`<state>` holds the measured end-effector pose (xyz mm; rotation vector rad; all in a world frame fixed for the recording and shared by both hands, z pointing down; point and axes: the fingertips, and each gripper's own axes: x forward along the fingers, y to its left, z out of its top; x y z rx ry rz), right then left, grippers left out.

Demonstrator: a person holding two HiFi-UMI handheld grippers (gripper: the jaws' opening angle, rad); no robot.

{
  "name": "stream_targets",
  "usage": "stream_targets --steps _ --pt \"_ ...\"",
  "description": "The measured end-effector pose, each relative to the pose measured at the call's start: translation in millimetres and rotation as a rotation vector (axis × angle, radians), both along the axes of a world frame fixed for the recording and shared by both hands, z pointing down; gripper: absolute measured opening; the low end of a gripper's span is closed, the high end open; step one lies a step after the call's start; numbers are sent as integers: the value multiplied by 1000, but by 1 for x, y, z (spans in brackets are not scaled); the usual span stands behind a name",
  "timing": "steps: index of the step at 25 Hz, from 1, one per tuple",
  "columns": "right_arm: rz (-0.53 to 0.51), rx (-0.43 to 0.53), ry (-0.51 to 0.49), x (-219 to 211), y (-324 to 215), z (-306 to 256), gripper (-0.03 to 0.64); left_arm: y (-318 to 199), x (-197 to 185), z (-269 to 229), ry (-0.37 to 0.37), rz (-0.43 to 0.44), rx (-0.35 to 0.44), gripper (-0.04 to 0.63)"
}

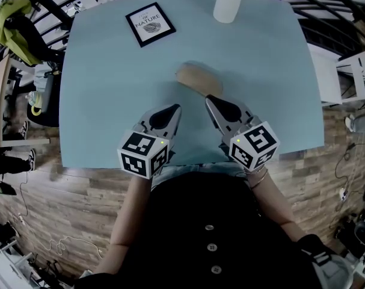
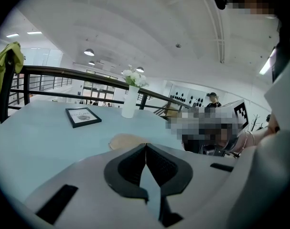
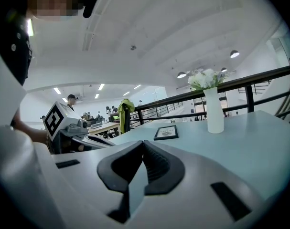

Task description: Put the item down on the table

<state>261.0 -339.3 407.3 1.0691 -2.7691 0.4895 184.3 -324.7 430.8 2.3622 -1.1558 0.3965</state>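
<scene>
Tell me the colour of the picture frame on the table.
Black; the flat rectangular picture frame shows best in the head view.

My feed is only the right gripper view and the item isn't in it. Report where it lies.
Observer: The tan oval item lies flat on the table, just ahead of the right gripper.
Operator: Now the other one's jaws.
Observer: The left gripper has its jaws together, nothing between them.
Operator: Say what stands behind the item.
Observer: The framed picture and the vase, both well apart from it.
</scene>
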Motion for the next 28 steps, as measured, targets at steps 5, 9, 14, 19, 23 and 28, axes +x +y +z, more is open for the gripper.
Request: stream_targets --steps 5,9,14,19,23,28 --pt "-11 -22 9 3 5 5 6 9 5 8 -44 18 -30 17" --pt "-17 -31 19 3 10 10 5 17 6 18 -63 29 -45 17" --pt "-46 -44 35 1 11 13 5 17 6 23 -39 14 -66 17" --pt "-70 -71 32 -4 16 22 5 14 15 18 30 17 -66 17" --pt "-71 -76 24 -6 17 28 5 16 18 22 38 27 -81 17" --pt "-75 -85 36 -6 18 31 5 18 16 32 -26 36 -91 17"
